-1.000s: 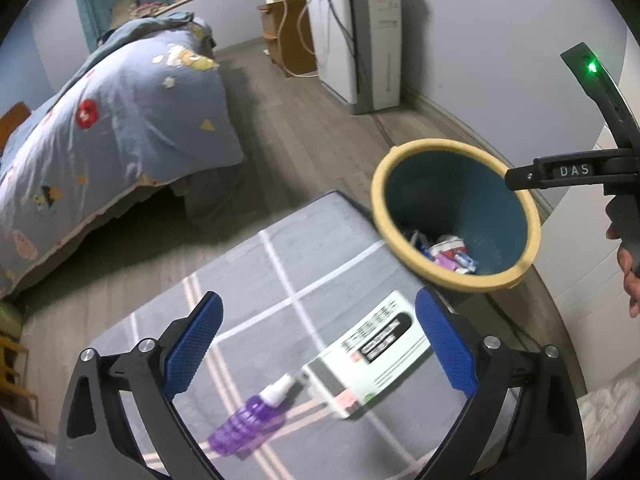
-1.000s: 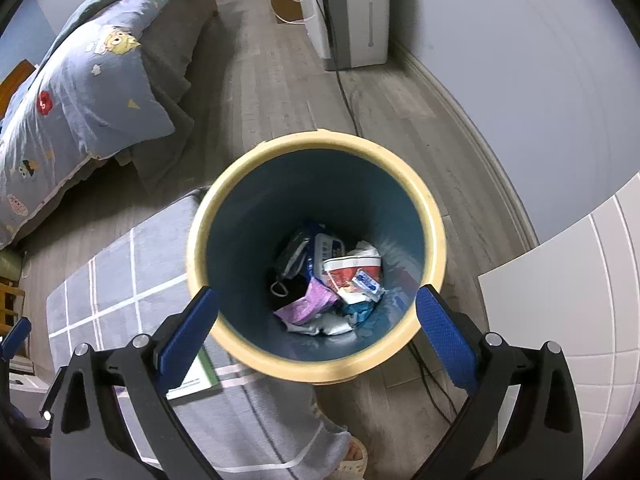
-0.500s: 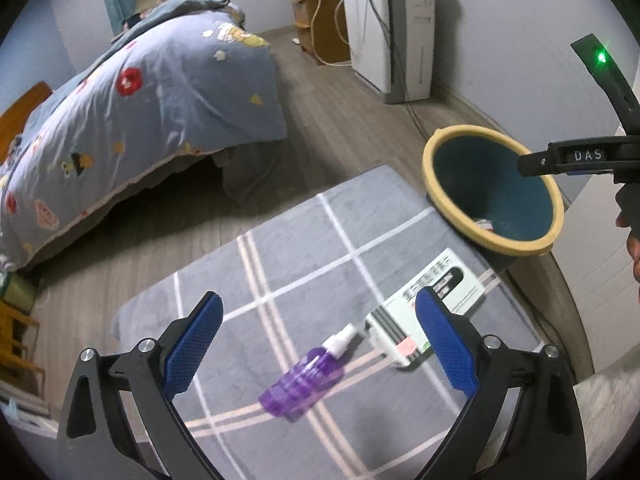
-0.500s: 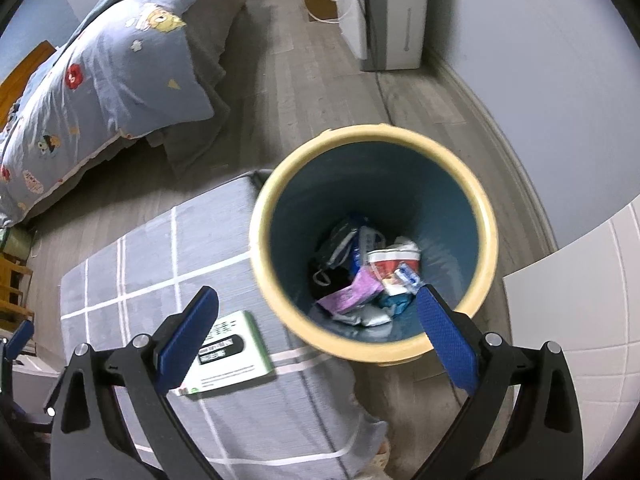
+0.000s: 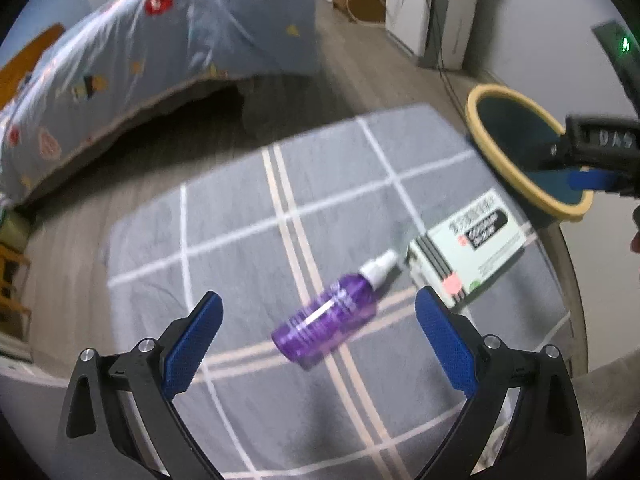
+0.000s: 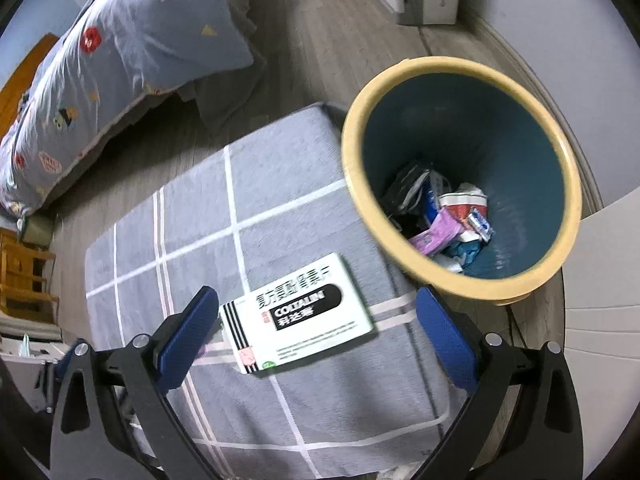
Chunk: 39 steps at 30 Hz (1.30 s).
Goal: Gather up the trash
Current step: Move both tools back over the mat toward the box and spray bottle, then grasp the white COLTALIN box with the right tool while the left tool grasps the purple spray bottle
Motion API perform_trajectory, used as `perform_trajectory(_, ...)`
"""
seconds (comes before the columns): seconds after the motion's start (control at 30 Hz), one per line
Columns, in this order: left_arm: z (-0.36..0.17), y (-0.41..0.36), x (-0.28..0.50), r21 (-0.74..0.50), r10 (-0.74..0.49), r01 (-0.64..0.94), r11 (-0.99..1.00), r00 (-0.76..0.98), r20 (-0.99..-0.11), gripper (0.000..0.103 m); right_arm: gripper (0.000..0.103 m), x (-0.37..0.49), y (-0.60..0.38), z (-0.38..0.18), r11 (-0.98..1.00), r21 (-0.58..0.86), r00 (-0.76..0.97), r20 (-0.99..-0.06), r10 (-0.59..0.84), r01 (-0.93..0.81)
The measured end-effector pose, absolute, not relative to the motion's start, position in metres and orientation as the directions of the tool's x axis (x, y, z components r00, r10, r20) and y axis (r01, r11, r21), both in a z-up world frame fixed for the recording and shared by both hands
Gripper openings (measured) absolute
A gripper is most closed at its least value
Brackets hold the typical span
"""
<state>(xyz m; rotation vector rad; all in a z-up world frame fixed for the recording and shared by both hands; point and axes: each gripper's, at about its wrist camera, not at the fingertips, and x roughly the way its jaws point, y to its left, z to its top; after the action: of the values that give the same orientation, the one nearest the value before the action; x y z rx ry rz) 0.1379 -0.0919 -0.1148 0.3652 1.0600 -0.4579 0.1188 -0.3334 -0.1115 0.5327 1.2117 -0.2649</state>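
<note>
A purple spray bottle (image 5: 330, 318) lies on the grey checked rug (image 5: 240, 220), between the tips of my open, empty left gripper (image 5: 318, 334) and below it. A white and green medicine box (image 5: 470, 254) lies to its right; in the right wrist view the box (image 6: 298, 320) sits between the tips of my open, empty right gripper (image 6: 318, 334). The teal bin with a yellow rim (image 6: 460, 176) stands at the rug's right edge and holds several wrappers. The right gripper (image 5: 588, 152) also shows over the bin (image 5: 520, 144) in the left wrist view.
A bed with a blue patterned quilt (image 5: 160, 48) stands beyond the rug. A white appliance (image 5: 436, 12) with cables stands by the far wall. A wooden stool (image 6: 24, 280) is at the left. A white cabinet panel (image 6: 608, 280) is right of the bin.
Both grippers have moved left, away from the bin. The bottle now lies between the left gripper's tips and the box between the right gripper's tips. Both stay open.
</note>
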Motion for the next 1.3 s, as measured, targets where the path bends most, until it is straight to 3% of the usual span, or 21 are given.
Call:
perform_trajectory(0.17,-0.143,-0.098,0.131,0.15,-0.132,0.596,0.789,0.403,-0.906,0.096,0.097,0.123,-0.323,-0.13,0.83,0.253,0.292,-0.95,0.114,0.497)
perform_trajectory(0.53,-0.166,-0.104,0.137,0.107,-0.172,0.633,0.767,0.363,-0.916,0.093,0.097,0.138,-0.317,-0.175,0.781,0.247,0.194,-0.967,0.163,0.574)
perform_trajectory(0.6,-0.169,-0.108,0.139,0.096,-0.181,0.642,0.76,0.352,-0.918,0.089,0.097,0.142,-0.318,-0.182,0.77,0.257,0.184,-0.966,0.182,0.585)
perform_trajectory(0.67,-0.176,-0.111,0.14,0.08,-0.177,0.652,0.754,0.319,-0.931,0.076,0.098,0.145,-0.319,-0.184,0.769,0.248,0.178,-0.968,0.175,0.59)
perform_trajectory(0.83,-0.186,-0.116,0.139,0.129,-0.141,0.673,0.728,0.331,-0.933,0.069,0.098,0.156,-0.317,-0.197,0.767,0.209,0.144,-0.978,0.153,0.606)
perform_trajectory(1.0,-0.189,-0.11,0.143,0.074,-0.156,0.677,0.732,0.273,-0.949,0.038,0.097,0.178,-0.301,-0.202,0.83,0.174,0.139,-0.983,0.118,0.531)
perform_trajectory(1.3,-0.184,-0.091,0.144,0.026,-0.183,0.646,0.763,0.254,-0.95,0.036,0.098,0.192,-0.298,-0.206,0.823,0.167,0.157,-0.983,0.096,0.543)
